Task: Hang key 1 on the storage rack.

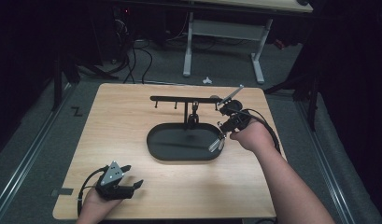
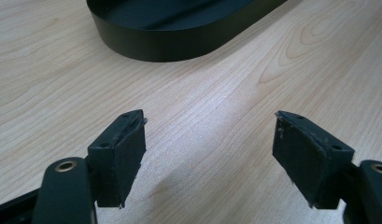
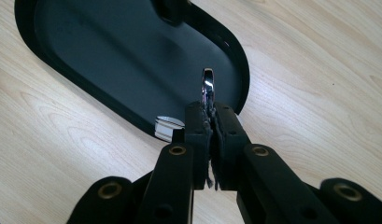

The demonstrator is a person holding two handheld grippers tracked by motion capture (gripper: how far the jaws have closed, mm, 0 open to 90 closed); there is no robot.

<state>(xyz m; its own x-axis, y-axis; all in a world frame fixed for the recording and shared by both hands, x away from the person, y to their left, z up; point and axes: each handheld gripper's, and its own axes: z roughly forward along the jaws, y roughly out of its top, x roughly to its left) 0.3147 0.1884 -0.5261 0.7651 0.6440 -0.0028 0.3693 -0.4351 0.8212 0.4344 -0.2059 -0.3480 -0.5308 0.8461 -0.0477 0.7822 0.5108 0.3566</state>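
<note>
My right gripper [image 1: 222, 134] [image 3: 211, 109] hovers at the right end of a black oval tray [image 1: 156, 140] [image 3: 109, 51], shut on a thin shiny metal utensil [image 3: 207, 86]. The utensil's bright end [image 1: 215, 143] hangs over the tray's right rim, and a round shiny part [image 3: 169, 126] shows to the left of the jaws. From the tray rises a black rack [image 1: 184, 99] with small hooks, one holding a dark item [image 1: 194, 115]. At the table's front left my left gripper [image 1: 135, 175] [image 2: 209, 135] rests open with nothing between its pads [image 2: 128, 154].
The wooden table [image 1: 123, 121] carries the tray in its middle. A grey rod [image 1: 232, 94] slants up by the rack's right end; what it belongs to is unclear. Beyond the far edge are cables and a desk frame [image 1: 223, 32] on the floor.
</note>
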